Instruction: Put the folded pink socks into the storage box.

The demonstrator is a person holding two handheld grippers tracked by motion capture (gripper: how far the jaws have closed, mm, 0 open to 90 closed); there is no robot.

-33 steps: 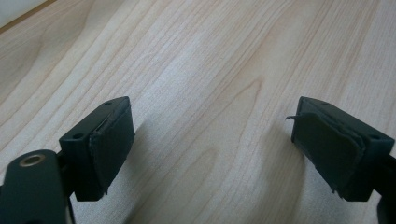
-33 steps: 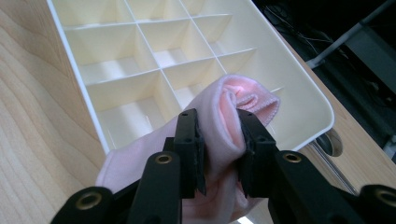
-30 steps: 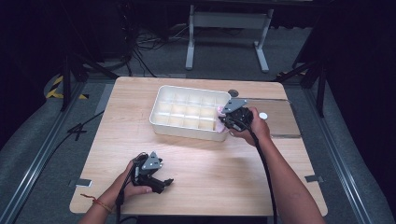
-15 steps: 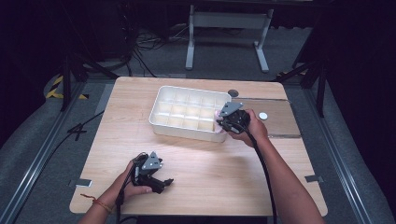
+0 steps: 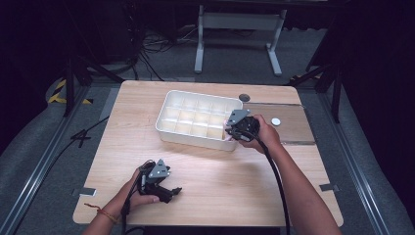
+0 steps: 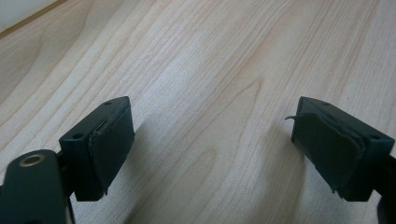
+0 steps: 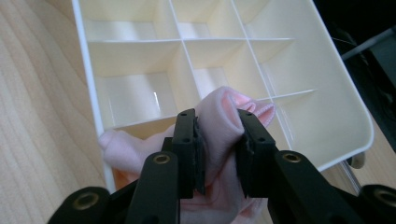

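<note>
- Right tool (image 7: 217, 140): jaws clenched on a bunched pink cloth (image 7: 219, 130), gripped at a fold, with cloth bulging above and below the pads.
- Change over the last second: in the high view the right tool (image 5: 234, 128) has shifted slightly left, from beside the tray's end wall to over its near right corner.
- Cloth position: it hangs over the near corner compartment of the white divided tray (image 7: 88, 79). A lobe of it drapes across the near rim, partly outside the wall.
- Meaning for the work: the carry phase is judged nearly complete. What appears to remain is lowering the cloth fully into the cell and letting go. The overhanging lobe may catch on the rim.
- Other compartments visible in the right gripper view hold nothing.
- Left tool (image 6: 210, 154): jaws released, wide apart, nothing between them. In the high view the left tool (image 5: 161, 183) rests low on the tabletop (image 5: 220, 181), well apart from the tray.
</note>
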